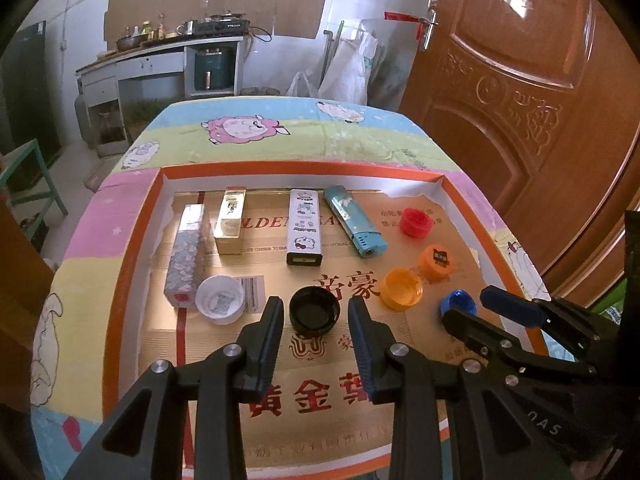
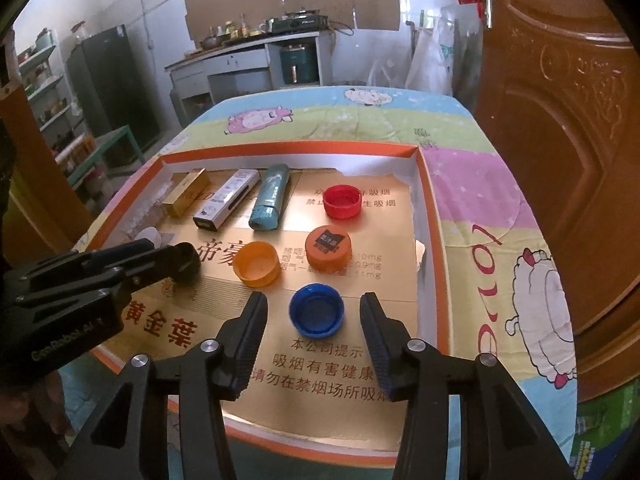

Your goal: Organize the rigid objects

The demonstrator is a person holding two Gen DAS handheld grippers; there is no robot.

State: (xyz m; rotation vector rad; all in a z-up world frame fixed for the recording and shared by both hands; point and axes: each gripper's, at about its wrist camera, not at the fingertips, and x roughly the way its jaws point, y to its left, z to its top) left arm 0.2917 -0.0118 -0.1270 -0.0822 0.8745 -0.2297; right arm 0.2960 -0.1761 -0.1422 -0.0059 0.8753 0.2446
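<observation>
An orange-rimmed shallow box [image 1: 304, 170] lies on the table, lined with gold printed card. A black cap [image 1: 314, 314] sits mouth-up between the fingertips of my left gripper [image 1: 314, 309], which is open with a small gap showing on each side. A blue cap [image 2: 316, 310] lies mouth-up between the fingers of my right gripper [image 2: 312, 301], also open and clear of it. At the back stand a floral lighter [image 1: 186, 256], a gold one [image 1: 232, 220], a white cartoon one [image 1: 303, 228] and a teal one [image 1: 354, 220]. Red [image 1: 418, 222], labelled orange [image 1: 438, 260], plain orange [image 1: 400, 288] and white [image 1: 220, 300] caps lie around.
The box rests on a table under a cartoon sheep cloth [image 1: 248, 128]. A brown wooden door [image 1: 520, 80] stands close on the right. My two grippers are side by side, the right gripper [image 1: 480, 306] just beside the left. A kitchen counter [image 1: 160, 56] is far behind.
</observation>
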